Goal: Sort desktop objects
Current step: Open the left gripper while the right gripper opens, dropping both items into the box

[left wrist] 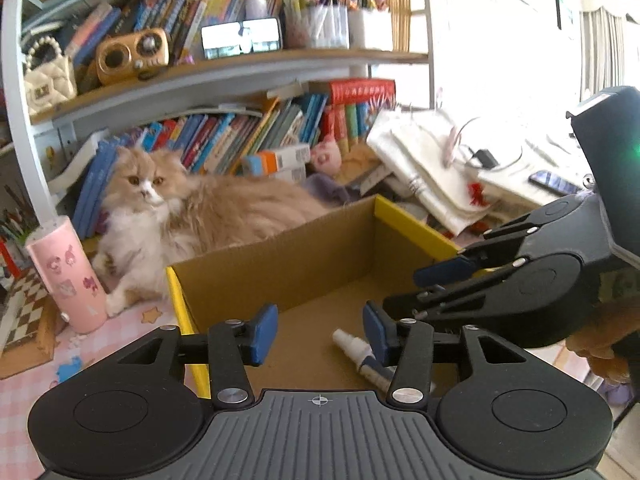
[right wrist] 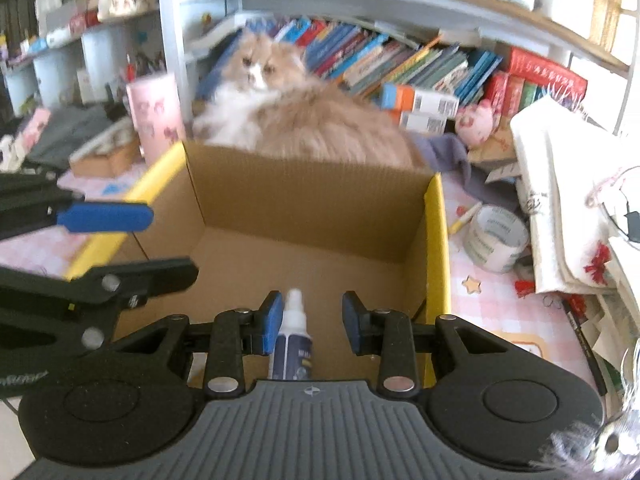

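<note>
Cardboard box [left wrist: 320,264] open-topped, yellow rims at 9 and 3 o'clock sides, brown floor mostly bare. Far wall at 12 o'clock has cat [left wrist: 192,208] lying just behind it, fur touching or nearly touching the rim. Room outside box tight: pink tumbler [left wrist: 68,276] near far-left corner, tape roll [right wrist: 496,238] just beside right rim on pink worktop [right wrist: 500,308], cloth pile [right wrist: 568,200] further toward 3 o'clock.

Spray bottle [right wrist: 290,340] lies on box floor, near side, nozzle end toward 12 o'clock.

Left gripper [left wrist: 320,332]: pointed down into box over near-left rim, jaws spread, nothing between the pads. Bottle lies below it, by the right-hand pad, partly hidden; not pinched.

Right gripper [right wrist: 310,320]: tilted down into box, jaws partly spread. In right wrist view, bottle sits between pads, close against left pad, clear gap to right pad; contact w/ left pad can't tell, no squeeze seen. In left wrist view it comes in from 3 o'clock, crossing over right rim, fingertips close above left gripper's right finger.
</note>
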Available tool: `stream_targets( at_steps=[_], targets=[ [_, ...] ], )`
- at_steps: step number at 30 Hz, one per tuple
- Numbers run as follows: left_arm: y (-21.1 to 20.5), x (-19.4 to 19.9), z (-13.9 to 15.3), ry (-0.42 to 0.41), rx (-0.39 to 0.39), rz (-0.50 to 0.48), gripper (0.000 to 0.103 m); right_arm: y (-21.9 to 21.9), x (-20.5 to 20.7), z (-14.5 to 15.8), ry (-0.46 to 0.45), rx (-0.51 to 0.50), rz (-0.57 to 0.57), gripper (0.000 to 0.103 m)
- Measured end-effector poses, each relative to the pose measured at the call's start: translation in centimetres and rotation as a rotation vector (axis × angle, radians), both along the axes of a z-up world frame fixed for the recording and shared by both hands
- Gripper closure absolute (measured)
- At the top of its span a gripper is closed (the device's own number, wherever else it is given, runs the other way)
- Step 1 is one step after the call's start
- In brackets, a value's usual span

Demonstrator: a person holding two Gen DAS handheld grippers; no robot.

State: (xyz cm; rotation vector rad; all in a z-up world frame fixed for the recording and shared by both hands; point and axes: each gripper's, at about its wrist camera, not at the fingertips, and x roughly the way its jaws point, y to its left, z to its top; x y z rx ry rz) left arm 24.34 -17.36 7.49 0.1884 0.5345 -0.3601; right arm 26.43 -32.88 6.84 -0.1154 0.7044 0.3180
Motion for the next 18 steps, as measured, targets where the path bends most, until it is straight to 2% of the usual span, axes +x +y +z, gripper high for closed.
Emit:
stream_targets(
  at_steps=[2, 8, 12, 18],
  targets=[
    [0.2, -0.9, 0.6, -0.016, -0.014, 0.003, 0.054, -0.1, -0.7, 0.9, -0.027, 0.015, -0.001, 0.073],
    [1.6, -3.4, 2.0, -0.054, -0.062, 0.035, 0.043, -0.5, -3.4, 2.8, -0.092, 0.06, -0.014, 0.072],
    [2.8, -5.2, 2.4, -0.094, -0.073, 0.08, 0.032, -0.9, -5.2, 3.3, -0.118, 0.071, -0.033, 0.072],
    [4.4, -7.8, 2.1, -0.095, -0.054, 0.118, 0.031, -1.3, -7.9, 3.1, -0.133, 0.069, -0.081, 0.072]
  ],
)
